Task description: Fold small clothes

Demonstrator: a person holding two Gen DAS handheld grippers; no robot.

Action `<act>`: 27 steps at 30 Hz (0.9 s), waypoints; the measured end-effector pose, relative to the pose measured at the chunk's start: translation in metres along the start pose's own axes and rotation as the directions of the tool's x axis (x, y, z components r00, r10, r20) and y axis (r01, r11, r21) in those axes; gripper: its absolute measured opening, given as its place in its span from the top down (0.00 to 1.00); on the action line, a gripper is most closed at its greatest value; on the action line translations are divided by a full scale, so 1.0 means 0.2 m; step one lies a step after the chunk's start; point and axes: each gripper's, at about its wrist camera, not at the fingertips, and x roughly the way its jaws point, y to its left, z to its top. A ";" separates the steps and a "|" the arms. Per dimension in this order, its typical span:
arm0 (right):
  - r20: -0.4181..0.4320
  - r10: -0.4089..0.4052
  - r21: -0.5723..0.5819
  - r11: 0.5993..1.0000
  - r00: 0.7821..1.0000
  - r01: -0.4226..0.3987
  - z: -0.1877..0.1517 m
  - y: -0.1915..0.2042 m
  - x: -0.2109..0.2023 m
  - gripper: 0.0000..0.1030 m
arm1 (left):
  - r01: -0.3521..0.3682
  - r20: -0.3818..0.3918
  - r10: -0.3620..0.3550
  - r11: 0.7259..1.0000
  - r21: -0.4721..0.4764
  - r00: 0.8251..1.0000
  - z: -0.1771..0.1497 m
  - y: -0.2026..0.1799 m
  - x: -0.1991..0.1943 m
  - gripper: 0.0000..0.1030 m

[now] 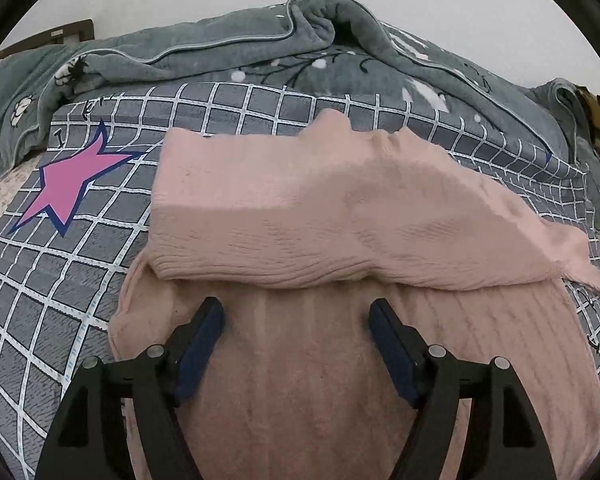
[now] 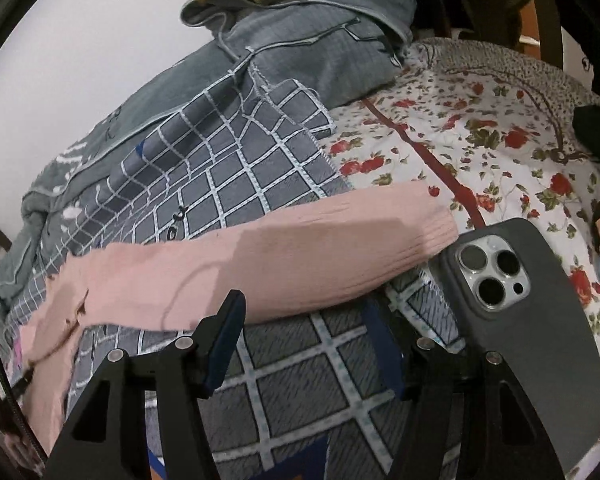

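Hovering wide-jawed and empty, the left hand-held gripper (image 1: 296, 322) and right hand-held gripper (image 2: 304, 316) flanked the pink knit sweater (image 1: 300, 216), partly folded on the checked blanket (image 1: 60, 288); each would best pinch one hem corner before folding squarely.

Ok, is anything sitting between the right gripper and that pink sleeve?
Nothing visible. The right gripper is open just short of the pink sweater sleeve, only grid blanket beneath. A phone lies beside its right finger.
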 end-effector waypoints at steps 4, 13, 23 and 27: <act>0.002 -0.026 0.001 1.000 1.000 0.026 0.03 0.02 0.03 0.41 | -0.003 -0.004 0.003 1.000 0.008 1.000 0.00 -0.01 0.01 0.27; 0.102 -0.144 -0.073 0.986 0.984 0.152 0.12 0.11 -0.03 0.94 | 0.007 0.000 -0.007 1.000 0.000 1.000 0.00 0.00 0.00 0.27; 0.381 -0.130 -0.334 0.904 0.915 0.267 0.22 0.84 -0.36 0.94 | 0.130 0.082 -0.120 0.983 -0.132 0.989 0.03 0.17 -0.11 0.27; 0.414 -0.053 -0.438 0.863 0.909 0.250 0.19 1.26 -0.37 0.94 | 0.091 0.127 -0.072 0.984 -0.150 0.989 0.03 0.28 -0.18 0.27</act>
